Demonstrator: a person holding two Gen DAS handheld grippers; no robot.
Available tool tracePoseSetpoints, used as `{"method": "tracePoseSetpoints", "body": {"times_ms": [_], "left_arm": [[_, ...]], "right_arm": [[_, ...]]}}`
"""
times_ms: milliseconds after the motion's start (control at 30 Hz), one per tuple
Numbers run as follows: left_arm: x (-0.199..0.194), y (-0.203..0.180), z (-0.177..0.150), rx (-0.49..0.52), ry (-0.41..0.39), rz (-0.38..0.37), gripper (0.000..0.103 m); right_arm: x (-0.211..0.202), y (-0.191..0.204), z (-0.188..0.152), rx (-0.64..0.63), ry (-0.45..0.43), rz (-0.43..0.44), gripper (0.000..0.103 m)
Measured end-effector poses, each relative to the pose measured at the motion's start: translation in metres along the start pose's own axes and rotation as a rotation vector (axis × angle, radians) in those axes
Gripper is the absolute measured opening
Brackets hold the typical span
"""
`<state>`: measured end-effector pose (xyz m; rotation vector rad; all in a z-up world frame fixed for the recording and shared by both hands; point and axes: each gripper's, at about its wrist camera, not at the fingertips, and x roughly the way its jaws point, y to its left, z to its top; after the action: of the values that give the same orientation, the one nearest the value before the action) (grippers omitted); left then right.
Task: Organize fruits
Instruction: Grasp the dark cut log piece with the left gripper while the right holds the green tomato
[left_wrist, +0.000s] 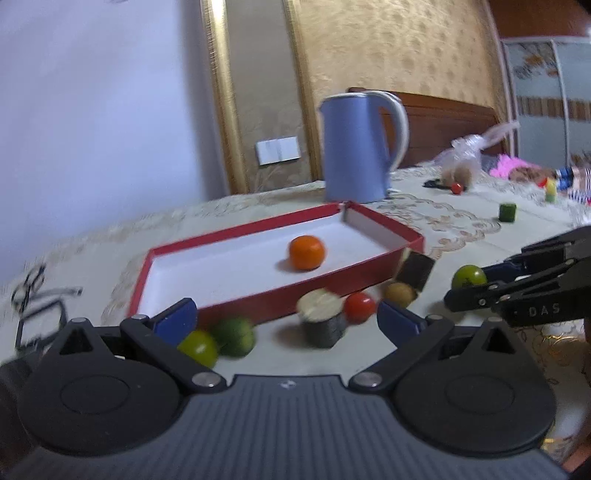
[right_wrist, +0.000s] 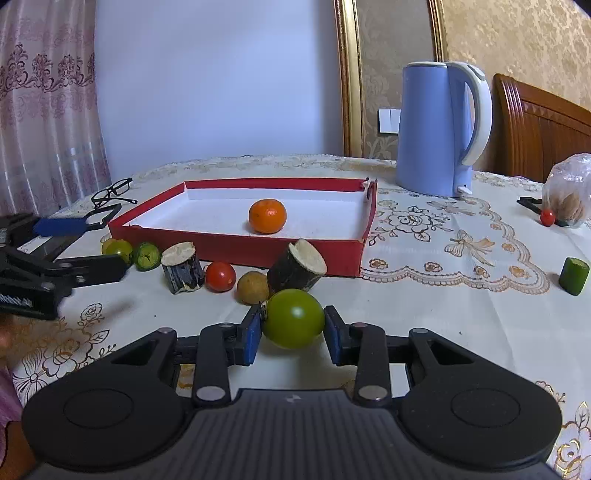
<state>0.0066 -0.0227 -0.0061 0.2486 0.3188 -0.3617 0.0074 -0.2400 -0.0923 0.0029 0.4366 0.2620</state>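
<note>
Tray: red tray (right_wrist: 236, 247) on the tablecloth, orange (right_wrist: 267, 216) inside.
Left gripper (left_wrist: 286, 317): fingers spread wide, empty, near the tray's front wall.
Right gripper (right_wrist: 291, 330): pads clamp green tomato (right_wrist: 293, 318), before the tray.

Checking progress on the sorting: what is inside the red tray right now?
Only one orange lies inside the red tray on its white floor. The near wall hides a strip of floor behind it, so anything there cannot be seen.
</note>
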Motion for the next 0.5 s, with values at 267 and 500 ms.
{"method": "tracePoseSetpoints", "body": {"times_ms": [267,500], "left_arm": [[0.043,-0.014,0.009,-0.011,0.098,-0.02,0.08],[0.056,0.003,0.005,-0.121,0.179,-0.12,0.031]], "right_arm": [[-0.004,-0.004,-0.001,0.011,-0.006,-0.003,0.035],[-0.003,-0.006,-0.003,0.022,-0.003,-0.004,0.035]]}}
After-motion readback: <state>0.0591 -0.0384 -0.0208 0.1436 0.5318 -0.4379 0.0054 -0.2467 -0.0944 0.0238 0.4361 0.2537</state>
